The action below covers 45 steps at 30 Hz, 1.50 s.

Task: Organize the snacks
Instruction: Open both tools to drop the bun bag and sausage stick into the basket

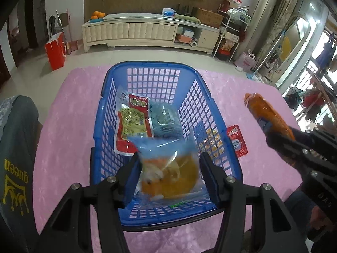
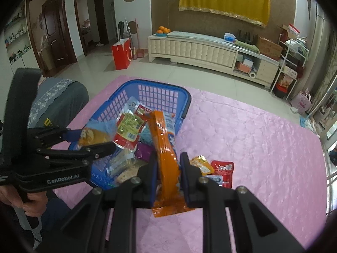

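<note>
Between the left gripper's point(image 1: 170, 177) parted pads, a blurred clear bread packet point(image 1: 168, 172), seemingly released, sits over the blue basket point(image 1: 212, 109) for stowing; beside it, the right gripper point(image 2: 168, 177) clamps an orange snack tube point(image 2: 165, 145), awaiting its turn.

Both fisheye views are evenly lit by soft daylight entering from windows point(image 1: 303, 48) on the right, which blow out to white. Straight lines bend strongly toward dark, vignetted corners. The clear snack bag point(image 1: 168, 168) between the left gripper's fingers point(image 1: 134, 177) is smeared by motion blur. The orange packet point(image 2: 166, 158) shows glossy glare streaks. Shadows stay faint.
</note>
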Each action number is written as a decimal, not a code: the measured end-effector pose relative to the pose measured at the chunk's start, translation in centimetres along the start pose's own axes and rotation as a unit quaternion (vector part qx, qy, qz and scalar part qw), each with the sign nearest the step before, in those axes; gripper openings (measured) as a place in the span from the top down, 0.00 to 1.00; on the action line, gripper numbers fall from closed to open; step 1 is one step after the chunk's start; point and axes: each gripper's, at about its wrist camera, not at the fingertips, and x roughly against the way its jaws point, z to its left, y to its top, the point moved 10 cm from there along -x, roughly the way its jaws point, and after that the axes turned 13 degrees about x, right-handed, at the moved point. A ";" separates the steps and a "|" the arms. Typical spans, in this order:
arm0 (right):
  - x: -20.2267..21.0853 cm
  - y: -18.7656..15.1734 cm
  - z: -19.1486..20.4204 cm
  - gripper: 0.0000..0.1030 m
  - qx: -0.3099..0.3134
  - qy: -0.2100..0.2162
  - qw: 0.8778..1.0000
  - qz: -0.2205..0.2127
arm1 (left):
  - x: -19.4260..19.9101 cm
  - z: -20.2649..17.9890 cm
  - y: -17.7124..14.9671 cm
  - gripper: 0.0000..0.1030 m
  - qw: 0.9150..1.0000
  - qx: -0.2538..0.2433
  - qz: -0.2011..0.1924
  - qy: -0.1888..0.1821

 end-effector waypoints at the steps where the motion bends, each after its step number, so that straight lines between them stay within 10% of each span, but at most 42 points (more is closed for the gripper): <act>1: 0.0 0.1 0.0 0.77 0.000 -0.001 1.000 0.000 | 0.1 -0.1 0.0 0.43 1.000 -0.002 -0.001 0.002; 20: 0.9 2.5 2.3 0.77 0.014 0.017 1.000 -0.021 | 7.5 1.2 2.1 0.39 0.996 -0.016 -0.082 0.022; 45: -4.9 1.6 7.9 0.76 0.040 0.082 0.995 0.040 | 6.3 6.7 0.3 0.39 0.996 0.024 -0.059 0.058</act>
